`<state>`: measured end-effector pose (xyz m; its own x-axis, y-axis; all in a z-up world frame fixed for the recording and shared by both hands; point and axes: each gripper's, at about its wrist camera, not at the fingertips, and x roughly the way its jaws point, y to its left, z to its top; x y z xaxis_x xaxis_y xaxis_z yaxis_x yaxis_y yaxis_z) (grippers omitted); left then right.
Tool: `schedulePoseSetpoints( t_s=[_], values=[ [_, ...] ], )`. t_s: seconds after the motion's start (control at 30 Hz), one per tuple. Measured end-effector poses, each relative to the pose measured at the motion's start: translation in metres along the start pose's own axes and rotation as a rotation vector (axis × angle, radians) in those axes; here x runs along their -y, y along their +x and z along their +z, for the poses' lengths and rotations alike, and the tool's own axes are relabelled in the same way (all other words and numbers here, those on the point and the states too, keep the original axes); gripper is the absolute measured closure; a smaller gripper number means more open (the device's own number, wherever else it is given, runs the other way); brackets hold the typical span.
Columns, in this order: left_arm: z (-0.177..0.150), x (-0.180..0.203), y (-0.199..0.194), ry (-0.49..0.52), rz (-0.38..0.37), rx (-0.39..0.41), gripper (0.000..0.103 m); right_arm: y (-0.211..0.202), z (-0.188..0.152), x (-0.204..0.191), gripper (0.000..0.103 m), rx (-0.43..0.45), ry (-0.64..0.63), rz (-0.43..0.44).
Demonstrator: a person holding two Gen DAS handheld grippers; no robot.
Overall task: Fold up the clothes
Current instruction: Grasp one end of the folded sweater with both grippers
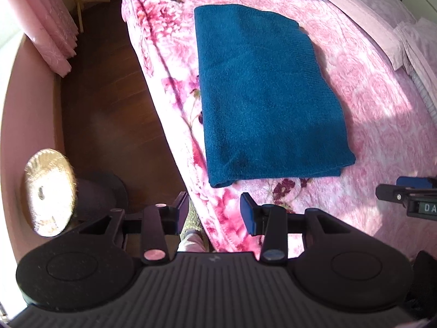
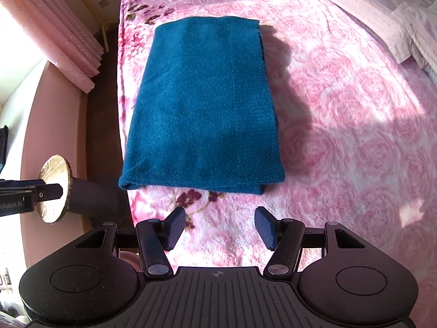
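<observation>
A teal knitted garment (image 1: 262, 93) lies folded into a neat rectangle on the pink floral bedspread (image 1: 368, 125), near the bed's left edge. It also shows in the right wrist view (image 2: 204, 109). My left gripper (image 1: 214, 205) is open and empty, held over the bed's edge just short of the garment's near end. My right gripper (image 2: 220, 222) is open and empty above the bedspread (image 2: 355, 136), just short of the garment's near edge. The right gripper's tip shows at the right edge of the left wrist view (image 1: 409, 194).
A dark wooden floor (image 1: 109, 104) runs along the bed's left side. A round golden disc on a dark stand (image 1: 49, 191) is by the pink wall. Pink curtains (image 1: 46, 24) hang at the far left. Pale pillows (image 2: 415, 24) lie at the bed's far right.
</observation>
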<state>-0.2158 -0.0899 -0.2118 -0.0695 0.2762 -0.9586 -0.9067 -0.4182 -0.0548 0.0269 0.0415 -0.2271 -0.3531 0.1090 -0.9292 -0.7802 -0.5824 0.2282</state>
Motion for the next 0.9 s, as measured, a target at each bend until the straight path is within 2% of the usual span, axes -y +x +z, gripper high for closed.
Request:
schedulePoseSetpoints(
  t_s=[0.13,0.3,0.53,0.73,0.9],
  values=[
    [0.010,-0.024,0.031,-0.036,-0.067,-0.001,0.066,0.018,0.003,0.035,0.043,0.021,0.060,0.069],
    [0.024,-0.050,0.082,-0.098,-0.191,-0.022,0.065,0.046,0.013,0.089,0.043,0.060,0.169,0.167],
    [0.034,-0.071,0.159,-0.209,-0.347,-0.035,0.064,0.110,0.025,0.164,0.043,0.087,0.421,0.353],
    [0.033,-0.092,0.200,-0.303,-0.449,-0.010,0.063,0.168,0.024,0.192,0.043,0.040,0.507,0.472],
    [0.025,-0.097,0.216,-0.314,-0.568,-0.014,0.063,0.185,0.027,0.200,0.043,0.034,0.493,0.619]
  ],
)
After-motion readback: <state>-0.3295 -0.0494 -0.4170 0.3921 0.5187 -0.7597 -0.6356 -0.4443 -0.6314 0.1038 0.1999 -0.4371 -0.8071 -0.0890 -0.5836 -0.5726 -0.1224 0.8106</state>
